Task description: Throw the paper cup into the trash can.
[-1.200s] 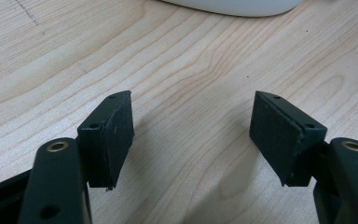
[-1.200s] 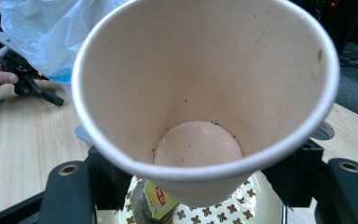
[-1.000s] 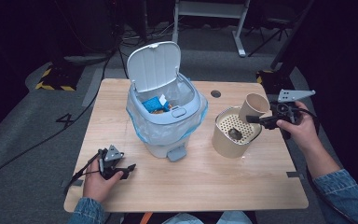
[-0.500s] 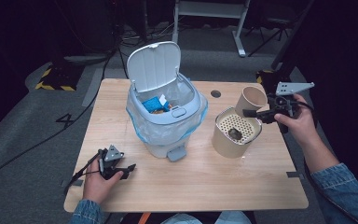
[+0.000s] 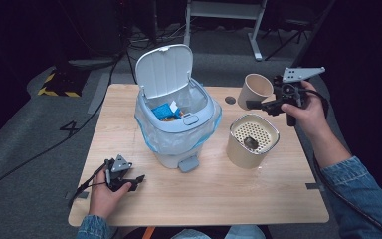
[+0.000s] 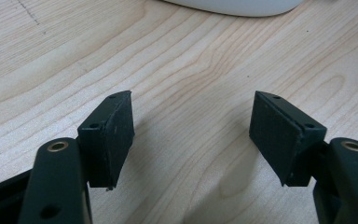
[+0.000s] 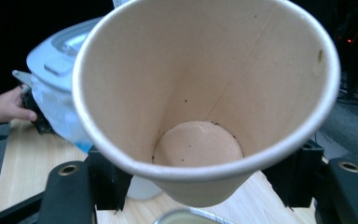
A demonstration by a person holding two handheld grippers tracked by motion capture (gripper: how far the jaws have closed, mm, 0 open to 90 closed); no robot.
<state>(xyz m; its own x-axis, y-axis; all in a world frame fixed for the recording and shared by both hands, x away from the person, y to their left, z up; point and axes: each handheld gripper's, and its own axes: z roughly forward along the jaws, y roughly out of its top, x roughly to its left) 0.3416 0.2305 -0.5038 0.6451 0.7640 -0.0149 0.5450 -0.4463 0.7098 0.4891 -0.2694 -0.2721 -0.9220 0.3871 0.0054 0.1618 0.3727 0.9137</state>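
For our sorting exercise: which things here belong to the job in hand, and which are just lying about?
In the job:
paper cup, held tilted in the right claw
strainer pot holding a dark lump
pedal bin, lid up

Lying about:
left claw, open, resting on the table
black-and-yellow floor marker

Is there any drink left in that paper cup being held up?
No. The paper cup shows a dry bottom with only a few dark specks.
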